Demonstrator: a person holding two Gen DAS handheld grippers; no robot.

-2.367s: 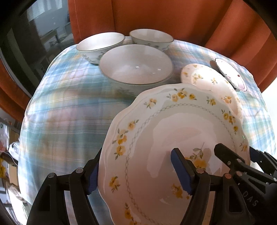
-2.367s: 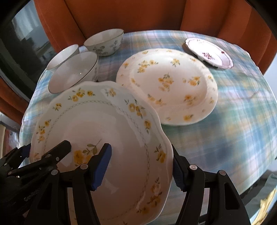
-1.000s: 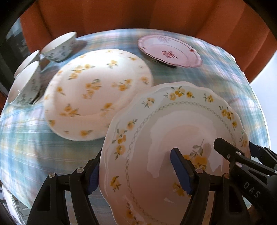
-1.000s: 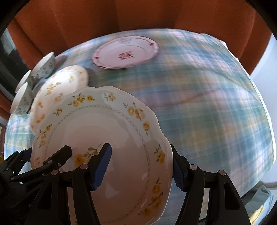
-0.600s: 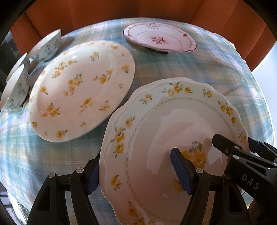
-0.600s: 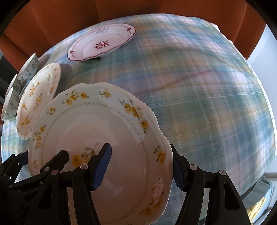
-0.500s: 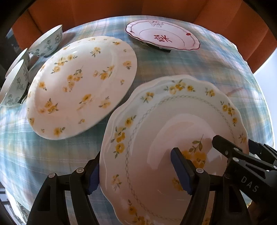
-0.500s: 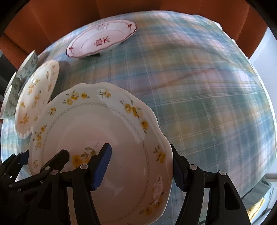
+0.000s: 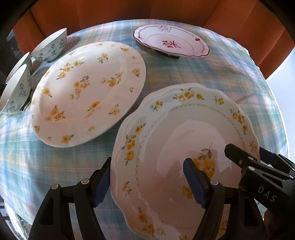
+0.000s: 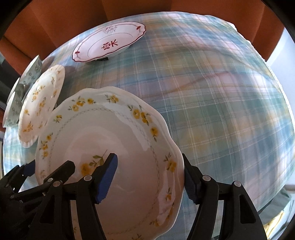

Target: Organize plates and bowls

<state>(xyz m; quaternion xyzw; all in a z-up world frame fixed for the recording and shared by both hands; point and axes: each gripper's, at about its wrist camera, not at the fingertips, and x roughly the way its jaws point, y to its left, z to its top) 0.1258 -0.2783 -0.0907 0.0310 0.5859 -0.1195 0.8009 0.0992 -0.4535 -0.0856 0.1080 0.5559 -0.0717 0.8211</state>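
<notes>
Both grippers hold one scalloped plate with a yellow-flower rim (image 9: 177,140) (image 10: 114,136) above the plaid tablecloth. My left gripper (image 9: 147,180) is shut on its left rim, one finger under and one on top. My right gripper (image 10: 150,177) is shut on its right rim; it also shows at the right of the left wrist view (image 9: 245,158). A large round plate with scattered yellow flowers (image 9: 88,92) (image 10: 40,103) lies to the left. A pink plate with a red motif (image 9: 171,43) (image 10: 108,43) lies at the back.
Three white bowls with blue flowers (image 9: 49,48) (image 10: 31,72) stand at the far left edge. The tablecloth (image 9: 212,73) (image 10: 212,92) curves down at the table's edges. Orange upholstery (image 9: 129,9) rises behind the table.
Both grippers have carried the scalloped plate to the right, away from the bowls. The round flowered plate has slid left in view and the pink plate has come into view at the back.
</notes>
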